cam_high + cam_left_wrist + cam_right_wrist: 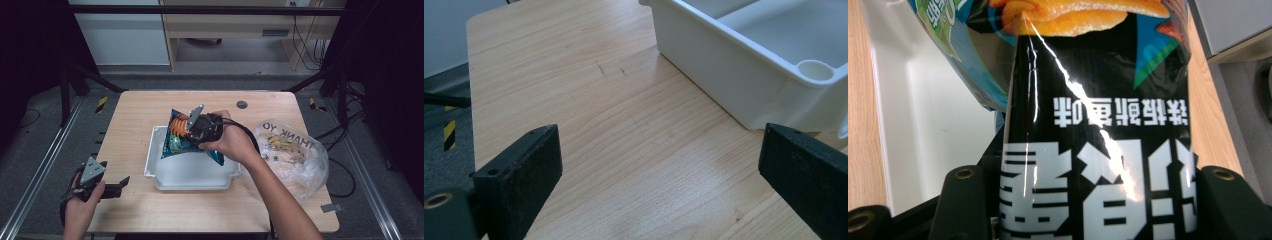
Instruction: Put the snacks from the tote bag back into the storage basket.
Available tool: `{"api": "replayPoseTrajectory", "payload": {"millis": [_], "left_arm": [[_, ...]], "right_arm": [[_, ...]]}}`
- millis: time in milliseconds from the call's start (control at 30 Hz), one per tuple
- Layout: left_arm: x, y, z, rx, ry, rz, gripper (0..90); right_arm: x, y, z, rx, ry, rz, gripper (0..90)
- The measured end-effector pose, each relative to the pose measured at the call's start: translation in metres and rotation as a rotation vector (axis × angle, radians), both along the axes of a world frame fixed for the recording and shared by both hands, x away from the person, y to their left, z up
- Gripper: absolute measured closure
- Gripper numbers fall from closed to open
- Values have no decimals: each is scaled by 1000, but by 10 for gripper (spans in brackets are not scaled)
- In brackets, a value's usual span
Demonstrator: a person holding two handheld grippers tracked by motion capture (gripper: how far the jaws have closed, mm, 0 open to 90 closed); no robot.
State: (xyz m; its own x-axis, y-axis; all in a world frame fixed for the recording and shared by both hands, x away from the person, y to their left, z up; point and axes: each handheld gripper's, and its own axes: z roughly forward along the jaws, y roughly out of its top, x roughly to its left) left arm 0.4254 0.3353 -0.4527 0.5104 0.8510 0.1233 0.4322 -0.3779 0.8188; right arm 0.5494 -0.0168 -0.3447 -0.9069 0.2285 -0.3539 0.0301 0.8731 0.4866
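A blue and black snack bag (176, 139) with orange chips printed on it hangs tilted over the white plastic bin (165, 180) at the table's middle. My right gripper (192, 131) is shut on the snack bag (1098, 130), whose black panel with white lettering sits between the two jaws. The white bin (923, 120) lies below the bag. My left gripper (120, 186) rests low at the table's front left corner, open, with bare wood between its jaws (659, 170). The corner of the white bin (744, 75) stands just ahead of it.
A clear plastic shopping bag (292, 152) with printed letters and goods inside lies at the table's right side. A small dark round disc (242, 104) sits near the far edge. Dark metal frame rails run along both sides of the table.
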Motion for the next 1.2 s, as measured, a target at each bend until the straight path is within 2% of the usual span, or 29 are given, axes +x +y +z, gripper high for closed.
{"api": "replayPoseTrajectory", "payload": {"millis": [600, 1200], "left_arm": [[0, -1, 0, 1, 0, -6, 33], [0, -1, 0, 4, 2, -8, 34]], "right_arm": [[5, 3, -20, -20, 34, -11, 417], [6, 7, -30, -31, 50, -9, 419]]}}
